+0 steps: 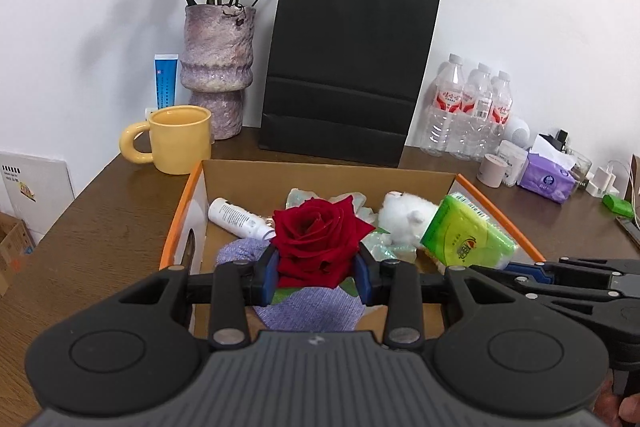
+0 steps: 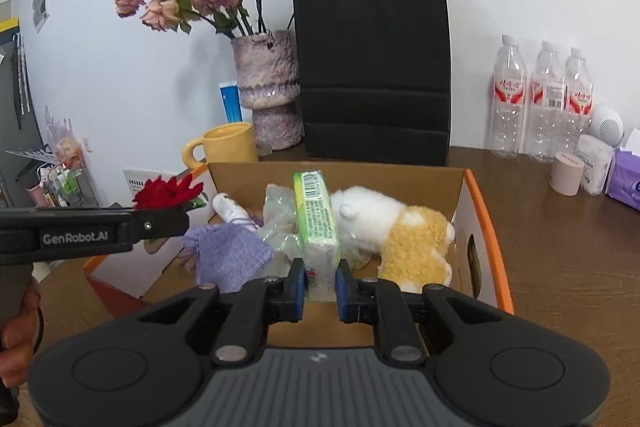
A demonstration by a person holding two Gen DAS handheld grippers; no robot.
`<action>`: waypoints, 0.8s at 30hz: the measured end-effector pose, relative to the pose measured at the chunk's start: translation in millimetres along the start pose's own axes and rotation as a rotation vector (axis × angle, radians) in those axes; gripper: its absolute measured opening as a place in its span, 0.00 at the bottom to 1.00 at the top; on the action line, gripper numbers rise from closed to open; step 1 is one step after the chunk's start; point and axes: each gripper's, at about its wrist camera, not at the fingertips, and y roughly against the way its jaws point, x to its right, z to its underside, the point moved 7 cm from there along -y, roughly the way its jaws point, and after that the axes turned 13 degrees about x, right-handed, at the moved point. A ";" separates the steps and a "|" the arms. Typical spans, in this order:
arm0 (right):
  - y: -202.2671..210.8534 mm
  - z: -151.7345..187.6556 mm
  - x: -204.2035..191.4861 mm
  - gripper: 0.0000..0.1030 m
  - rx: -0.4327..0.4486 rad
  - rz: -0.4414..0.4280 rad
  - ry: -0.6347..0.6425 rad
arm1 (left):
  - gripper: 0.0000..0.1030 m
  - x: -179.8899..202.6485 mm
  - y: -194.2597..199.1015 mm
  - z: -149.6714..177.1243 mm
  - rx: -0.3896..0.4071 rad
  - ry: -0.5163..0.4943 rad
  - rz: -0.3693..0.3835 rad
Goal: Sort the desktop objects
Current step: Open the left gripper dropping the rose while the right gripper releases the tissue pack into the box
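**Over the open box: both claws loaded**

Between my left claw's [image 1: 318,281] blue pads sits a red rose [image 1: 320,239], clamped at its base, bloom upright. My right claw [image 2: 321,285] is clenched on a green tissue pack [image 2: 316,223] that stands on edge, reaching forward from the pads. Below and ahead of both claws lies the cardboard box [image 2: 486,227], holding a lilac pouch [image 2: 230,253], a white bottle [image 1: 236,217] and a plush toy [image 2: 400,231]. Beyond the box stands a yellow mug [image 1: 180,139].
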 end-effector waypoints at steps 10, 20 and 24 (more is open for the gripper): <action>-2.4 5.9 1.4 0.15 -0.020 -0.003 -0.015 | 0.36 -0.6 -6.8 6.4 -0.021 -0.015 -0.018; -1.6 8.2 3.2 0.64 -0.029 0.002 -0.030 | 0.93 1.2 -8.4 10.7 -0.033 -0.014 -0.035; -0.5 8.5 3.2 0.75 -0.020 -0.004 -0.035 | 1.00 0.7 -3.6 8.0 -0.001 -0.014 -0.048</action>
